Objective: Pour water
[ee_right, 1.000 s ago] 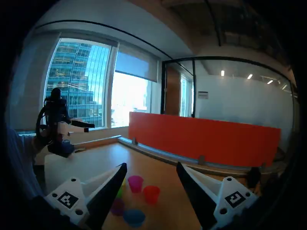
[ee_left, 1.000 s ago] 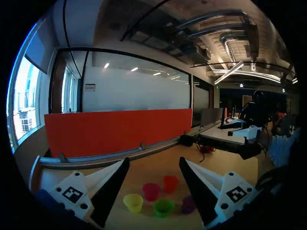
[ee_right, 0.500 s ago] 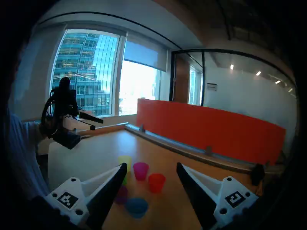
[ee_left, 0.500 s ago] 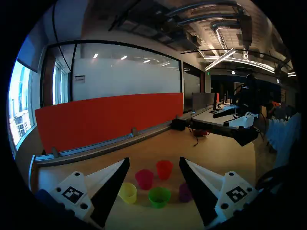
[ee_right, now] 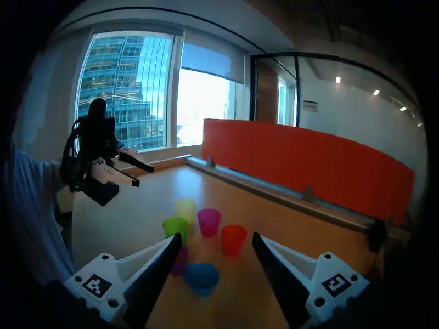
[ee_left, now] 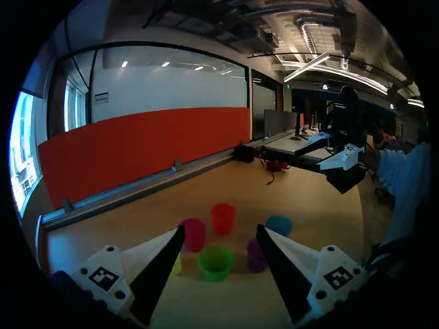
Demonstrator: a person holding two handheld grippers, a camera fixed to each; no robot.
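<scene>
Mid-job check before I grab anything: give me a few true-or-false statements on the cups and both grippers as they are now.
1. The left gripper and the right gripper both have their jaws open and empty. True.
2. The blue cup lies tipped on its side. False: it stands upright on the table.
3. The red cup stands beside the pink cup. True.
4. The green cup is stacked inside the purple cup. False: they stand separately, side by side.

we count 6, all upright, bunched close on wood table (ee_right: pixel 137 211): yellow cup (ee_right: pixel 185 209), pink cup (ee_right: pixel 209 221), red cup (ee_right: pixel 232 239), green cup (ee_right: pixel 175 228), purple cup (ee_right: pixel 180 259), blue cup (ee_right: pixel 201 277).
</scene>
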